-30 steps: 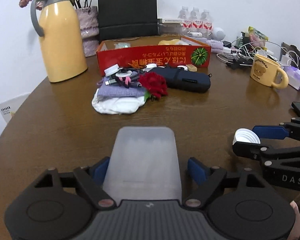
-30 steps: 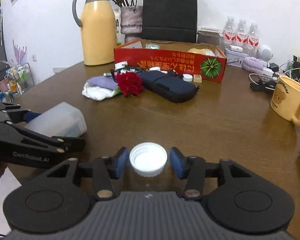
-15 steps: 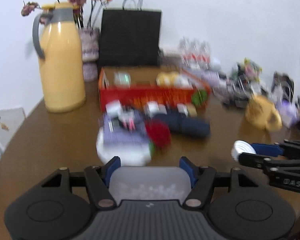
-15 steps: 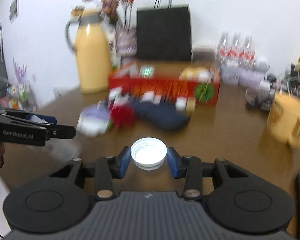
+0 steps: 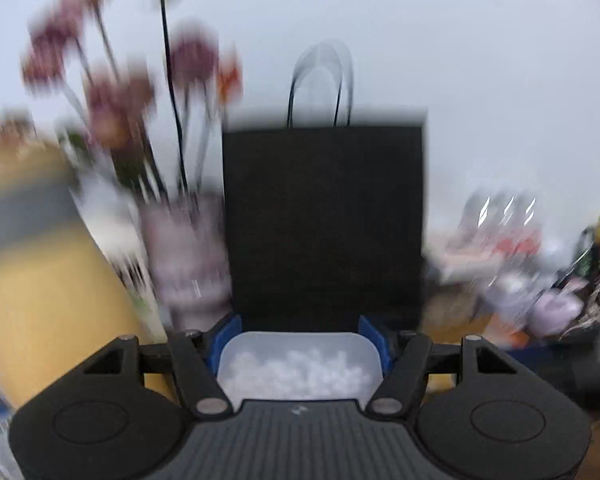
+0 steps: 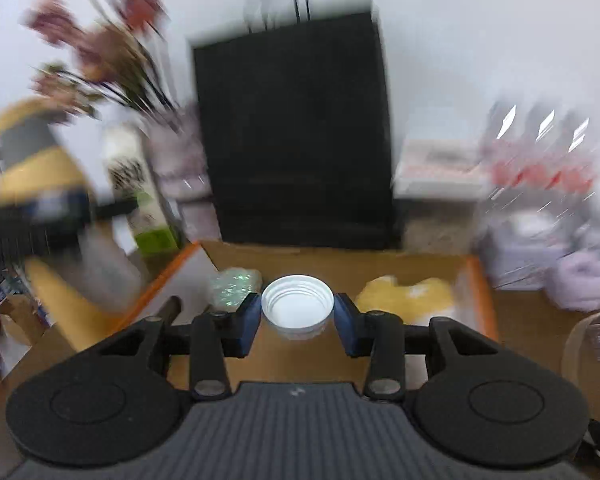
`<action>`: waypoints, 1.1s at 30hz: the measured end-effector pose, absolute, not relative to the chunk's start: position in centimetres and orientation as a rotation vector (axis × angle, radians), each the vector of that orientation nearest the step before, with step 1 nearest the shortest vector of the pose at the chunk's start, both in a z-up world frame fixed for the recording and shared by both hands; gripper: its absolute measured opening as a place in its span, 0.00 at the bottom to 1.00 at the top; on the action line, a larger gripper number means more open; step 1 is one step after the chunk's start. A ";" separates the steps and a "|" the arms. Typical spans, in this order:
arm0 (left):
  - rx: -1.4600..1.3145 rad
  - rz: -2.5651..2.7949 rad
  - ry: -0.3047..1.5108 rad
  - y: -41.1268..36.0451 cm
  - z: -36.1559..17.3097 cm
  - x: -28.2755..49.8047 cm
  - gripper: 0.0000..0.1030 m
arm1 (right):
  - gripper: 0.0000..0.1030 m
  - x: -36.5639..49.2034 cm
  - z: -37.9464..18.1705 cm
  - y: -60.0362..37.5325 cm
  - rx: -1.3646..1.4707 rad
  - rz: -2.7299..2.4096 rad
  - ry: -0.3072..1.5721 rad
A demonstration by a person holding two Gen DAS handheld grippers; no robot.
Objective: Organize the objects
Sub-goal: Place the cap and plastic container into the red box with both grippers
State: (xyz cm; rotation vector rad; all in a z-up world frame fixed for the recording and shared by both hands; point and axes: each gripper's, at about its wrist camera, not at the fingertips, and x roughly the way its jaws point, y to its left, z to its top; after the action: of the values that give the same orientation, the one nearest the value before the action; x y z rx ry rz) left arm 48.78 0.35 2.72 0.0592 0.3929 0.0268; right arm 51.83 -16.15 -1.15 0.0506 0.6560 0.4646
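Now | left gripper (image 5: 300, 340) fingers clamped on translucent container (image 5: 299, 364) | right gripper (image 6: 297, 316) fingers clamped on white lid (image 6: 297, 306) | above open cardboard box (image 6: 476, 276)

The left gripper (image 5: 300, 344) had its blue pads (image 5: 227, 340) clamped against both sides of a translucent plastic container (image 5: 298, 364), which held small white pieces of a kind too blurred to identify; the jaws had been closing during the preceding second. Directly ahead stood an upright black paper bag (image 5: 324, 220) with thin handles, with a pale vase of dried flowers (image 5: 188, 256) just to its left and a yellow thermos jug (image 5: 40, 300) with a grey collar at the left edge. The right side of the frame was heavily smeared, showing only indistinct clutter and what appeared to be bottles (image 5: 504, 220) against the white wall (image 5: 460, 60).
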 end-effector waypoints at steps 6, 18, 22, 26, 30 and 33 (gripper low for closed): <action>-0.019 0.018 0.626 2.3 -3.6 50.8 0.66 | 0.63 59.6 -5.8 -11.5 0.144 0.462 0.857; -0.015 0.076 0.458 3.4 4.0 41.6 0.84 | 0.93 49.8 1.6 -17.4 0.107 0.459 0.663; -0.091 0.079 0.435 3.7 2.8 32.2 0.86 | 1.00 37.0 3.1 -22.5 0.268 0.479 0.527; -0.174 -0.095 0.478 3.6 -0.2 21.6 0.94 | 1.00 23.5 0.7 -26.2 0.308 0.443 0.450; -0.136 -0.093 0.530 4.0 -2.3 13.3 0.94 | 1.00 15.1 -3.0 -25.6 0.033 0.421 0.641; -0.088 -0.075 0.568 3.8 -2.4 9.3 0.94 | 1.00 9.5 -4.4 -25.9 -0.019 0.438 0.682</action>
State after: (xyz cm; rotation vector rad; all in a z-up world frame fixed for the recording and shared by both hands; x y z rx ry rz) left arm 9.31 3.82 -2.43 -0.0880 0.5679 -0.0746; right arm 9.53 -25.85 -4.45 -0.0191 0.6817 0.4379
